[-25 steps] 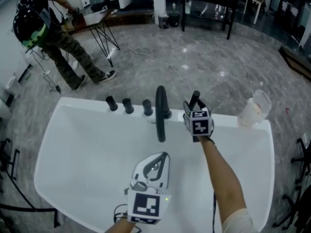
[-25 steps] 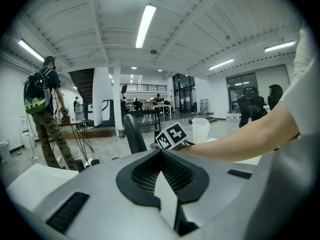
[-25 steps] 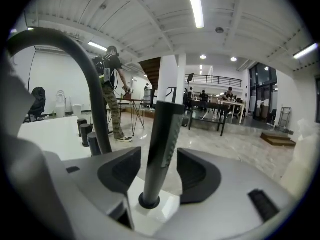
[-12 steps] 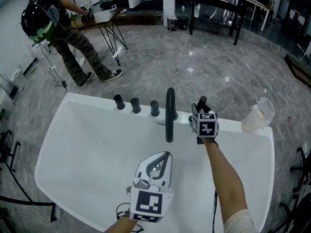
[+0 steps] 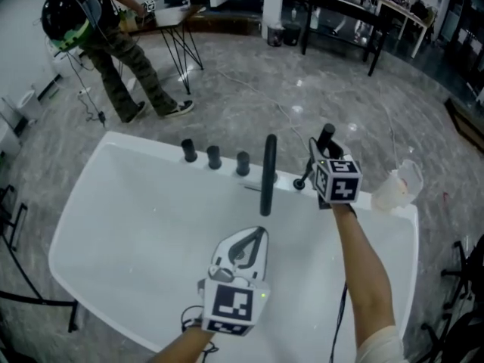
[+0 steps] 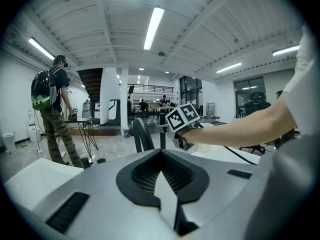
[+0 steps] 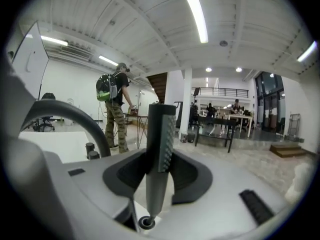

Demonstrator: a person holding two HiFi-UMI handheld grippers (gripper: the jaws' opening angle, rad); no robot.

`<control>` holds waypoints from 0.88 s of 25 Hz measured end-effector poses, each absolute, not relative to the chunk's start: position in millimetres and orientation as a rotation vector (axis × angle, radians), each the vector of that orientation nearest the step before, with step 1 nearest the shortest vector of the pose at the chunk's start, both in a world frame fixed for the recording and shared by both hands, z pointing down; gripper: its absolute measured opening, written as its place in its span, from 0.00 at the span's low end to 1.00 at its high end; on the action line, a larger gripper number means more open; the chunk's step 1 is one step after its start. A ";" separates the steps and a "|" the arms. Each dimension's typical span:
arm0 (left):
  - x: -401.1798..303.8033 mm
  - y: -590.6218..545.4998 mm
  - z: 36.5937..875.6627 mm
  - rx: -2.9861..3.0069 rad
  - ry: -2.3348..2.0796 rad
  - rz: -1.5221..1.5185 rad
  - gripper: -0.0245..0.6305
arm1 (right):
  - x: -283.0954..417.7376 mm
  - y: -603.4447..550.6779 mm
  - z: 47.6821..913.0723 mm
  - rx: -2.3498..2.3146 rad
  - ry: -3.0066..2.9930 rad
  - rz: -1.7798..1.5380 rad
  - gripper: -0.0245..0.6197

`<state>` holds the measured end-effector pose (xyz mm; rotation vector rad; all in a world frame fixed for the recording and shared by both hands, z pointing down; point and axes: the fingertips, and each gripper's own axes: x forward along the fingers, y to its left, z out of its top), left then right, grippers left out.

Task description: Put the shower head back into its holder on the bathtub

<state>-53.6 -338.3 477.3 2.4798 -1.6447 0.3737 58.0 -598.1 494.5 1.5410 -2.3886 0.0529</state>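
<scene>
Shower head [image 7: 160, 134] upright, clamped in right gripper [image 5: 326, 156], jaws just closed on it; held above far rim of bathtub [image 5: 136, 225], right of spout [image 5: 268, 169]. Left gripper [image 5: 249, 249] pinched together, empty, over the basin. Reseating step likely in hand. Next: line up tip over holder [image 5: 300, 185], lower straight, release.

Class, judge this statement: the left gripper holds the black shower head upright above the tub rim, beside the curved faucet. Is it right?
No: the right gripper, not the left gripper, holds it. The right gripper view shows its jaws, which have just been closing, clamped on the black shower head. The rest stands: upright above the tub rim, beside the curved faucet.
</scene>
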 end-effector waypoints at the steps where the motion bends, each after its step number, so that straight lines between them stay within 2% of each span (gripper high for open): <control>1: -51.3 -336.8 473.1 2.481 -1.642 0.366 0.05 | 59.1 -591.2 484.4 1.542 -2.395 0.029 0.27; 22: -40.9 -289.6 365.8 2.418 -1.606 0.220 0.05 | 92.3 -385.8 256.6 1.668 -2.591 -0.237 0.27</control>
